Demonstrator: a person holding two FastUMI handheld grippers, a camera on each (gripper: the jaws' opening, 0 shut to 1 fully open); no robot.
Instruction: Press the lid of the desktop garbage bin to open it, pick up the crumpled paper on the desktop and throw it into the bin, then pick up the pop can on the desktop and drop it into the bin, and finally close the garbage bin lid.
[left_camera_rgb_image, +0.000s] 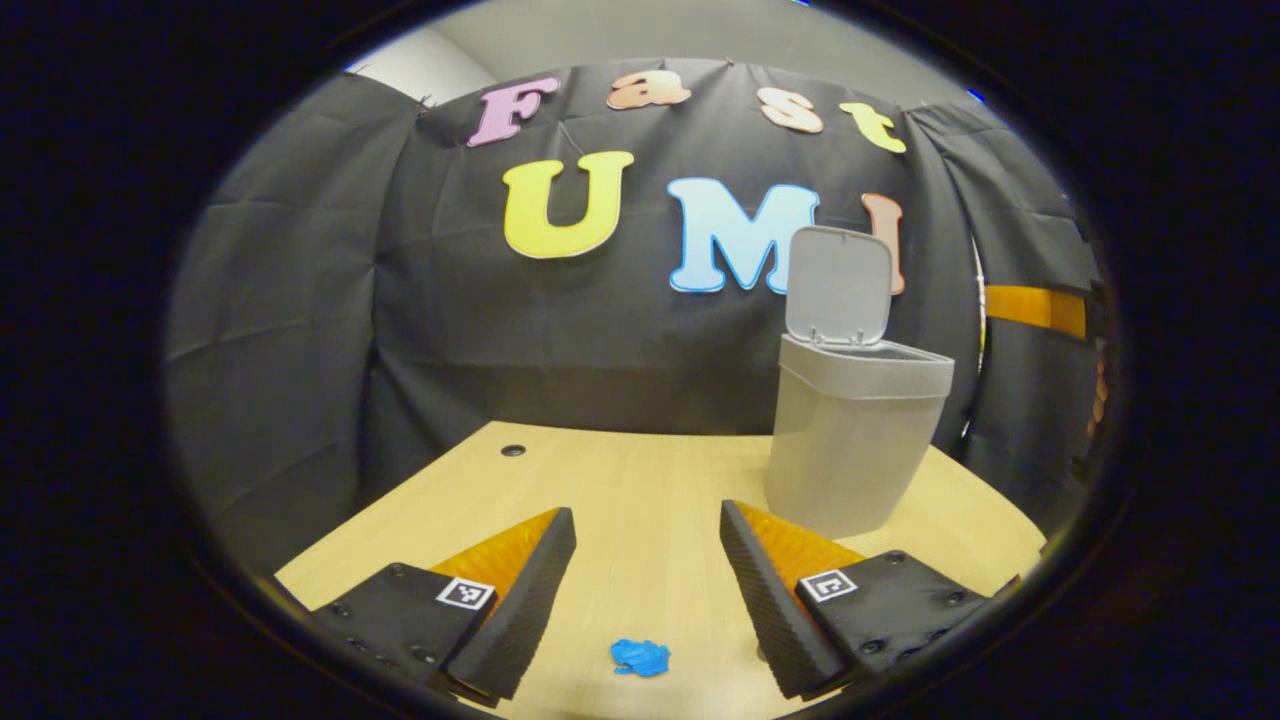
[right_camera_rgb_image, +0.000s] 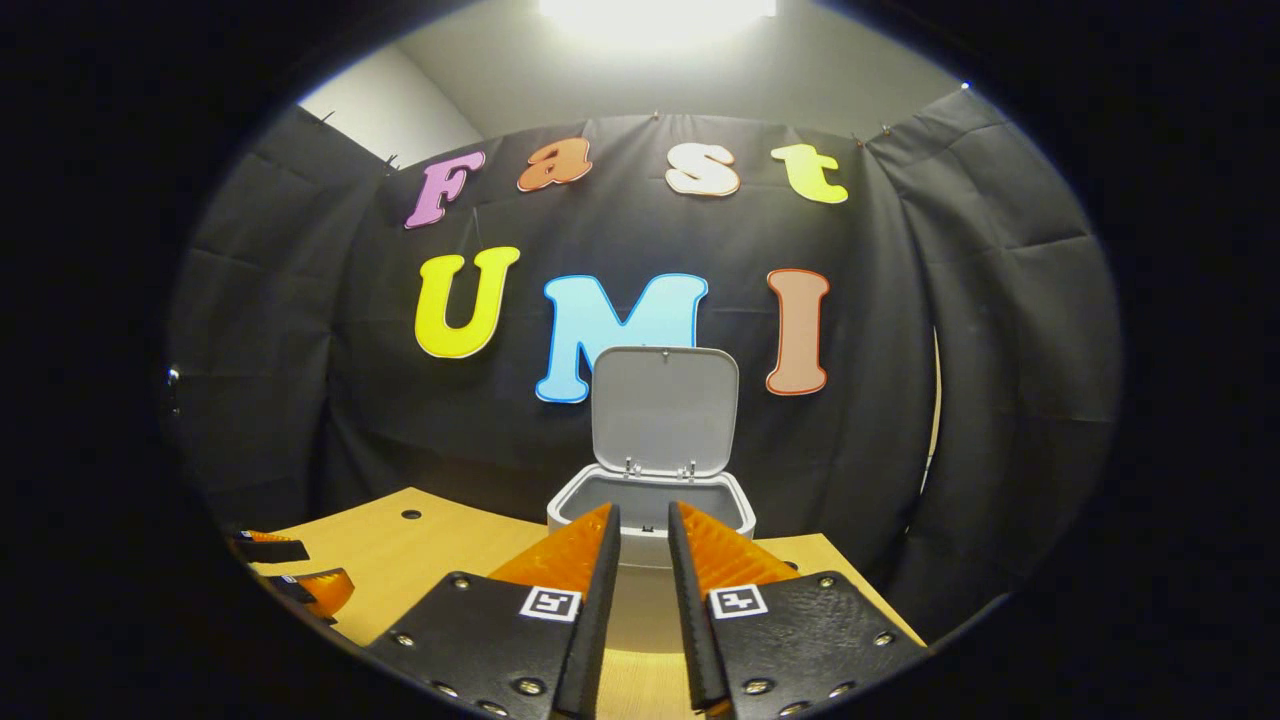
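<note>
Jaws first: left gripper (left_camera_rgb_image: 648, 520) is spread wide with nothing between the jaws, just bare desk (left_camera_rgb_image: 640, 480). Right gripper (right_camera_rgb_image: 643, 545) has its jaws nearly together, a narrow slot left between them and nothing pinched that I can see.

Garbage bin (left_camera_rgb_image: 850, 440) stands upright on the desk, lid (left_camera_rgb_image: 838, 285) flipped up and standing open at the back edge. In the left gripper view it sits to the right and a bit beyond the right jaw, close to the far right part of the desk. In the right gripper view the bin (right_camera_rgb_image: 650, 500) is dead ahead, mouth open just past the jaw tips, lid (right_camera_rgb_image: 665, 410) upright behind it. I can see into the top of the bin but can't tell what's inside.

Small blue crumpled scrap (left_camera_rgb_image: 640, 657) lies on the desk in the near part of the left gripper view, between the two jaws and clear of both.

In the right gripper view I pick up the left gripper (right_camera_rgb_image: 300, 580) low at the far left, over the desk (right_camera_rgb_image: 420, 550), well apart from the bin.

Small dark hole (left_camera_rgb_image: 513, 450) in the desk near its far left edge. Black cloth wall behind everything.
</note>
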